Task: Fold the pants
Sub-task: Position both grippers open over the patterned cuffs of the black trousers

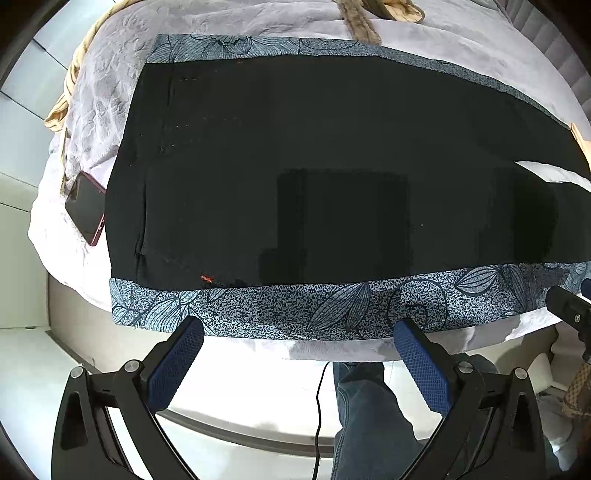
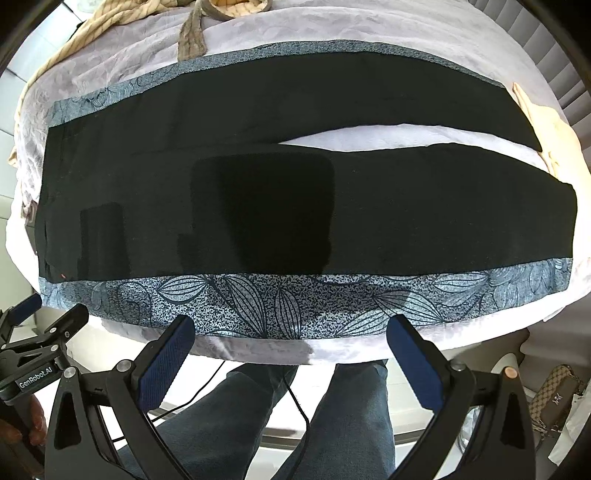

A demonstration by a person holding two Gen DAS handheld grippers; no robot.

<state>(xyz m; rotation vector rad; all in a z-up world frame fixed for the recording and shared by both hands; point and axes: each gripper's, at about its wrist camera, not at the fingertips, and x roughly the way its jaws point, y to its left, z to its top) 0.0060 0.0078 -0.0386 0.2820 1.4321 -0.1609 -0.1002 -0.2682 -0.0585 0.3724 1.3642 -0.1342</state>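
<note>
Black pants (image 1: 295, 155) lie flat on a blue floral cloth (image 1: 295, 310), waistband to the left, both legs spread out to the right (image 2: 406, 206) with a gap between them. My left gripper (image 1: 299, 332) is open and empty, hovering at the near edge of the cloth by the waist end. My right gripper (image 2: 291, 328) is open and empty, at the near edge further along the near leg. The left gripper also shows in the right wrist view (image 2: 44, 314) at the far left.
A red phone (image 1: 85, 206) lies on the lilac bed cover (image 1: 103, 92) just left of the waistband. Beige garments (image 2: 236, 7) and a strap (image 2: 190, 37) lie at the far edge. A person's jeans-clad legs (image 2: 351, 417) stand below the bed edge. A patterned bag (image 2: 554, 391) sits on the floor at right.
</note>
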